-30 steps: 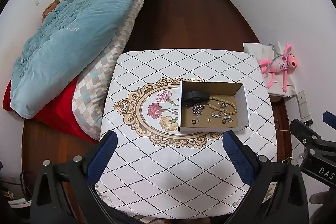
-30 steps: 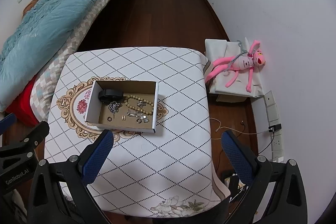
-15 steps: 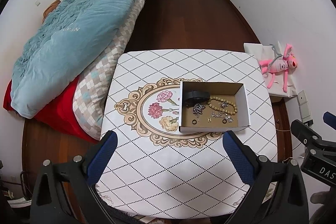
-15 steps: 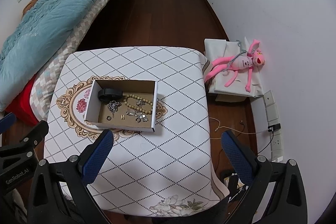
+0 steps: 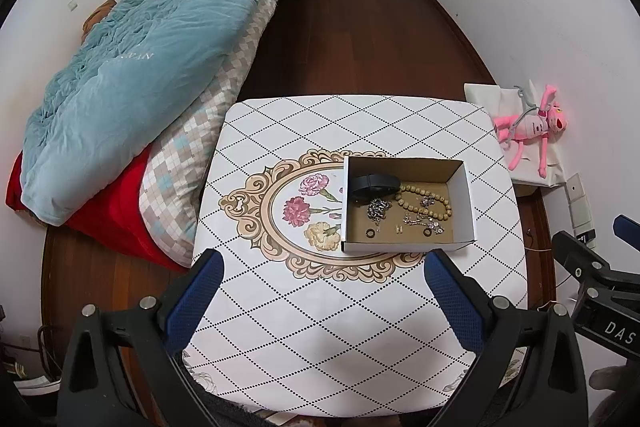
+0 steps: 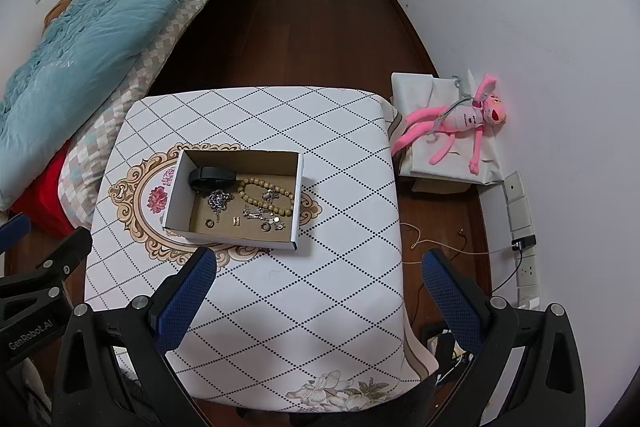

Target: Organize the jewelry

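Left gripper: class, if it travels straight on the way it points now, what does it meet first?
Probably the tablecloth just short of the box. The open left gripper holds nothing, and depth is unclear.

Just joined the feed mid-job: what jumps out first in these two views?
An open cardboard box sits on the diamond-patterned table, holding a beaded bracelet, a black band, and small silver pieces. Both claws, left and right, hover open above the table's near side. A pink plush toy lies right, by the wall.
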Demonstrator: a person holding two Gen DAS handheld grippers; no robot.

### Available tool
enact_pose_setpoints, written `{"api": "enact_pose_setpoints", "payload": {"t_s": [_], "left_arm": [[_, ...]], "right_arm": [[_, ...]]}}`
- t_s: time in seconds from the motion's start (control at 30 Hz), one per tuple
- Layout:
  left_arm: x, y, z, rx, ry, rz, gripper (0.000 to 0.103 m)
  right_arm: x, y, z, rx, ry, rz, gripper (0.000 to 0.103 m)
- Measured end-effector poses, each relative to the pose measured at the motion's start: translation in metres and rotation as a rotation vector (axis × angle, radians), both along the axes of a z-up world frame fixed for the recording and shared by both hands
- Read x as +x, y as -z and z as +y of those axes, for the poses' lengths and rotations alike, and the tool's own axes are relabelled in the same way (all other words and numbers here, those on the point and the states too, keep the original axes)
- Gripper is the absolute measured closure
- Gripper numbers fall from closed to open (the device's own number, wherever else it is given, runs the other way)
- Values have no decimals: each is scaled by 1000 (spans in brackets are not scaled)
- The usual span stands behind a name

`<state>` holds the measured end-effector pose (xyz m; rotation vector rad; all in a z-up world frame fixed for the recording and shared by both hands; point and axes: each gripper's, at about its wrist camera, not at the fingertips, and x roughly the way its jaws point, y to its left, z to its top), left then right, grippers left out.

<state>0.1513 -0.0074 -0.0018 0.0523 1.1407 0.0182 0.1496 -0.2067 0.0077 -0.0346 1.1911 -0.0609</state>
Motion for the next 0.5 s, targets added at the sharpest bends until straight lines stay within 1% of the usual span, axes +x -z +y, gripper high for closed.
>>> {"api": "enact_pose_setpoints", "payload": {"t_s": [0.5], "left_arm": [[0,-3,-3,4,1,-3,0]], "right_arm": [[0,-1,0,2,1,-1,0]]}}
